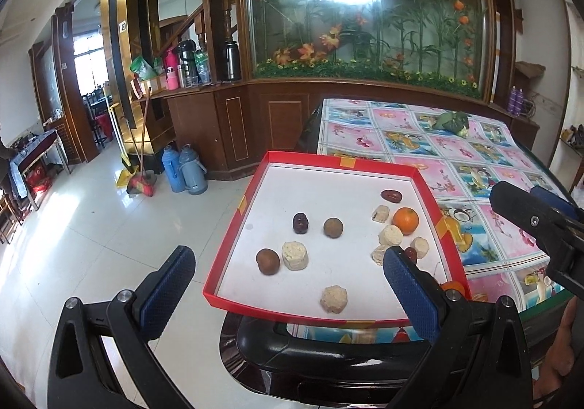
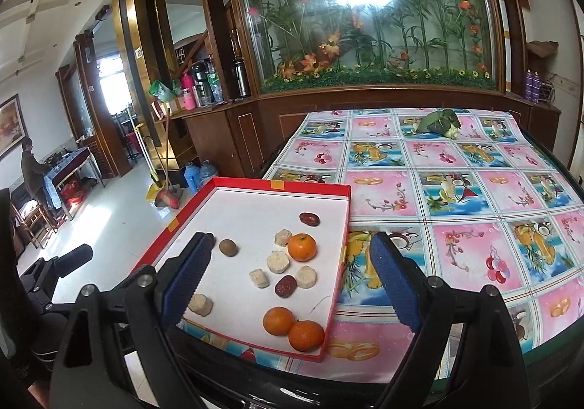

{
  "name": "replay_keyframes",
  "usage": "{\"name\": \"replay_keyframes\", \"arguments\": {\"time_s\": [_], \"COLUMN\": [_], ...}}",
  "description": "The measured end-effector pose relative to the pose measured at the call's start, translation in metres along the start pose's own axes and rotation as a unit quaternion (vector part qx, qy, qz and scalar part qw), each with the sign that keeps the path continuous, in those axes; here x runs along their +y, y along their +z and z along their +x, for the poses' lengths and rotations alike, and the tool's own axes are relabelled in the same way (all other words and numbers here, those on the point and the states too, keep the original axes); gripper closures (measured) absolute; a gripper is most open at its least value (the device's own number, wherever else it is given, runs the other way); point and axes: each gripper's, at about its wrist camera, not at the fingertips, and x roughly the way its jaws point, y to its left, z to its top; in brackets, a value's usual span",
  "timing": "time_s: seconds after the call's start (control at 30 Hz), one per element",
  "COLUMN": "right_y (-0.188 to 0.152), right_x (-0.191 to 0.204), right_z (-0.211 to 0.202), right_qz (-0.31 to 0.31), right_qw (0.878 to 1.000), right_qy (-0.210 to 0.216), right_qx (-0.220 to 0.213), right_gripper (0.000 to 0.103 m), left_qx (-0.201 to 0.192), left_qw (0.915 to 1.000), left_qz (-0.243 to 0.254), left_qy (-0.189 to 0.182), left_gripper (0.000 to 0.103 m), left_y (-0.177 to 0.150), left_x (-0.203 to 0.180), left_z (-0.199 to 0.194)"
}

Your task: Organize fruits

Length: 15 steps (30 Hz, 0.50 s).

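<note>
A red tray with a white floor sits on the table's near left corner and juts past the edge. It holds three oranges, dark red jujubes, brown round fruits and several pale round cakes. My left gripper hangs open over the tray's near left part, holding nothing. Over the tray's near right side my right gripper is open and empty too.
The table has a pink and blue floral cloth, with a green leafy vegetable at its far side. Left of it lie tiled floor, blue flasks and a broom. A person stands far left.
</note>
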Motion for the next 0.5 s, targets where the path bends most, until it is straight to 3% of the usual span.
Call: {"name": "replay_keyframes", "arguments": {"time_s": [0.5], "right_y": [0.0], "right_x": [0.021], "right_z": [0.019], "right_qz": [-0.013], "right_qw": [1.0], "right_qy": [-0.006], "right_qx": [0.016], "right_gripper": [0.014], "left_qx": [0.001], "left_qw": [0.9999], "left_qz": [0.004], "left_qy": [-0.012], "left_gripper": [0.0], "left_y": [0.002], "left_x": [0.012], "left_z": [0.01]}}
